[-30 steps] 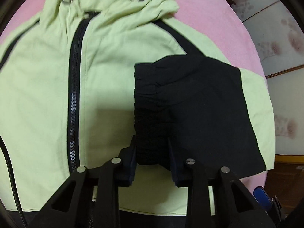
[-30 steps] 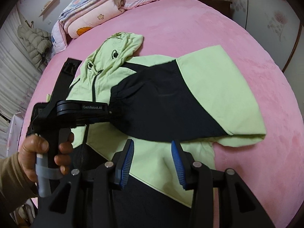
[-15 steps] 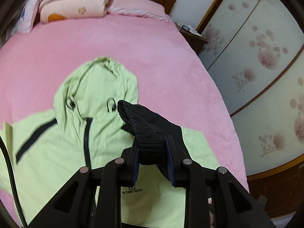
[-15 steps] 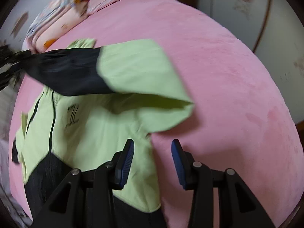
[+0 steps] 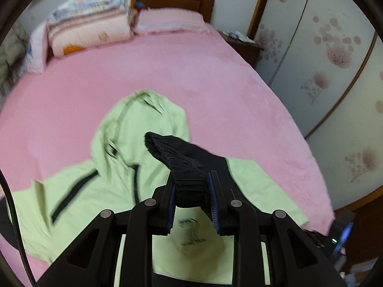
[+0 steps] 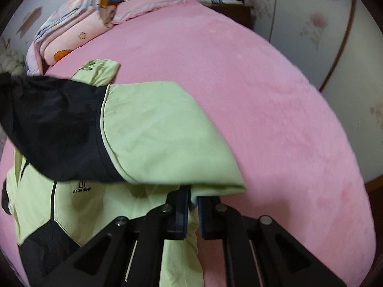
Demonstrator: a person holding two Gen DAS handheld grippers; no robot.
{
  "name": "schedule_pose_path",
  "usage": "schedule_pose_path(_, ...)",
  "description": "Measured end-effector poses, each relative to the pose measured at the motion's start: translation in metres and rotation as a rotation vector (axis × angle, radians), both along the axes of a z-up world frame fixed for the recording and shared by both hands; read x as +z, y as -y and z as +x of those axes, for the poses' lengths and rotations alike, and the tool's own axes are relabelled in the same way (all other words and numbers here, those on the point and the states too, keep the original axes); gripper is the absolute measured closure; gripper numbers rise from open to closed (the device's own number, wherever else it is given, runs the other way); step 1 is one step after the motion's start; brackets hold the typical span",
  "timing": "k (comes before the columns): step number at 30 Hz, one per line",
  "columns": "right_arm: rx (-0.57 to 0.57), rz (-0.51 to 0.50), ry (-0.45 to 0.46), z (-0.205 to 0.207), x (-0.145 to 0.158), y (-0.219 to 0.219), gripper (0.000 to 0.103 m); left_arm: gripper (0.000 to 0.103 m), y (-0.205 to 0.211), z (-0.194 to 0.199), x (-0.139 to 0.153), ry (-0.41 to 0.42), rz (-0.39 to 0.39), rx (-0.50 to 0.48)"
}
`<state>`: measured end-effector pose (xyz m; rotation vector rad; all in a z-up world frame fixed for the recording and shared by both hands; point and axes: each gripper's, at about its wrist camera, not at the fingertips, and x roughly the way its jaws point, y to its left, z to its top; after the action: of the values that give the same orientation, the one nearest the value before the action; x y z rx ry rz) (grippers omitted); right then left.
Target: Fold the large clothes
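A light green hooded jacket (image 5: 79, 191) with black panels and a black zip lies face up on the pink bed (image 5: 167, 71). My left gripper (image 5: 191, 189) is shut on the black cuff (image 5: 177, 153) of its right sleeve and holds it up above the chest. In the right wrist view the sleeve (image 6: 153, 134) is stretched in the air, black towards the cuff, green towards the shoulder. My right gripper (image 6: 194, 201) is shut on the green folded edge of the sleeve near the shoulder. The jacket body (image 6: 62, 205) lies below.
Folded quilts (image 5: 91, 26) and a pink pillow (image 5: 167, 20) sit at the headboard. A wooden nightstand (image 5: 241, 45) and flowered wardrobe doors (image 5: 335, 71) stand to the right of the bed. The bed edge runs along the right side.
My left gripper has lifted the black cuff off the jacket and tilted up. My right gripper has moved in and closed on the green sleeve edge; it was open before.
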<state>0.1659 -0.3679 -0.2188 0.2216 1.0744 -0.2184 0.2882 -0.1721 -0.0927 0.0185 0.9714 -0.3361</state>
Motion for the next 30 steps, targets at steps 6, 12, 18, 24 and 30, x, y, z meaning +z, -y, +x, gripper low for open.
schedule_pose_path(6,0.124,-0.157,0.051,-0.001,0.015,-0.040,0.098,0.080,-0.051,0.010,-0.006,0.046,0.081,0.077)
schedule_pose_path(12,0.220,-0.189,0.010,-0.008,-0.004,-0.070,0.095,0.080,-0.113,0.017,-0.065,-0.008,0.179,0.167)
schedule_pose_path(18,0.263,-0.221,-0.065,-0.007,-0.027,-0.090,0.082,0.080,-0.133,0.020,-0.153,-0.131,0.292,0.182)
schedule_pose_path(24,0.265,-0.156,-0.053,-0.015,-0.021,-0.091,0.070,0.080,-0.149,0.016,-0.175,-0.157,0.263,0.252)
schedule_pose_path(30,0.188,-0.047,-0.090,-0.024,-0.024,-0.067,0.065,0.078,-0.147,-0.001,-0.196,-0.189,0.347,0.214)
